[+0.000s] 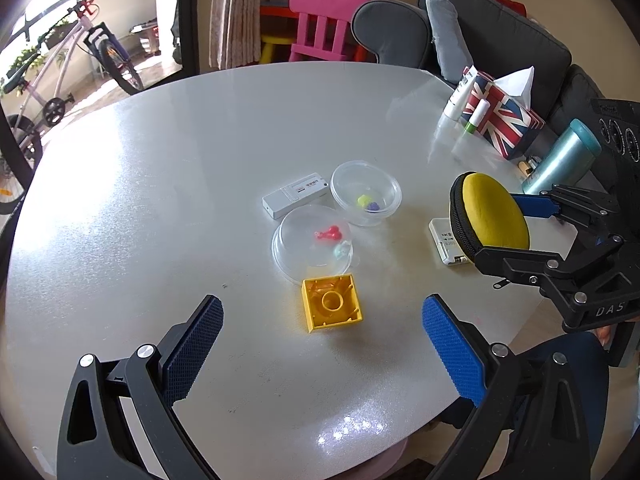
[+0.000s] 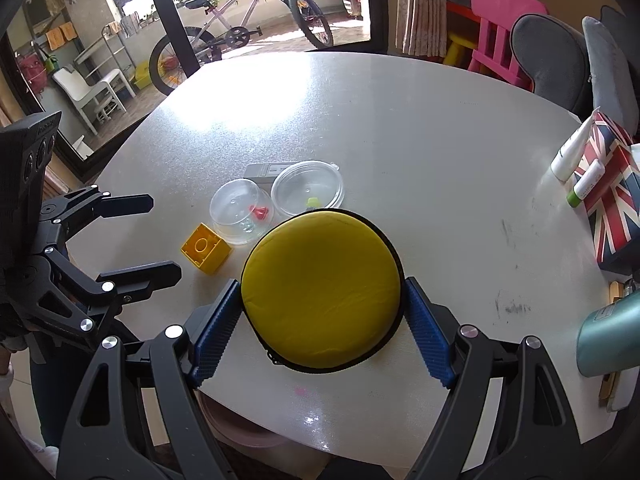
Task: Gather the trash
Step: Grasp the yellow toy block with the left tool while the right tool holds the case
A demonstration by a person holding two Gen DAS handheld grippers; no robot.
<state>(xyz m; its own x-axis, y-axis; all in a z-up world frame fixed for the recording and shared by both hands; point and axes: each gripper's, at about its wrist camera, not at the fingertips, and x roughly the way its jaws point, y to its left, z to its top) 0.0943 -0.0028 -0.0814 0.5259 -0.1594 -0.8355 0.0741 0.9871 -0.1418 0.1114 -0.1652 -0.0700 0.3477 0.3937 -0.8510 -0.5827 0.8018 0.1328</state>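
The right gripper [image 2: 322,312] is clamped on the round yellow zip case [image 2: 322,290], both blue pads pressed to its rim, and it's carrying that case clear above the grey table [image 2: 420,128]. From the left wrist view the case [image 1: 494,214] sits tilted on edge between the fingers [image 1: 534,204], over the table's right side, just above a small white card-like device [image 1: 444,242].

Over to the left gripper [image 1: 322,344]: jaws spread wide, nothing between them, hovering above the table's near edge. Right ahead of it lies the yellow toy brick [image 1: 333,303], hollow side up. Touching the brick's far edge is an upturned clear bowl [image 1: 312,242] with a red piece showing through it. Just beyond stands an upright clear bowl [image 1: 366,192] with 2 small bits inside, 1 yellow-green and 1 purple, and beside that a white box [image 1: 296,194].

Further out, at the right edge, 2 white tubes lean on a Union Jack tissue box [image 1: 506,118], with a teal flask [image 1: 562,162] nearby.
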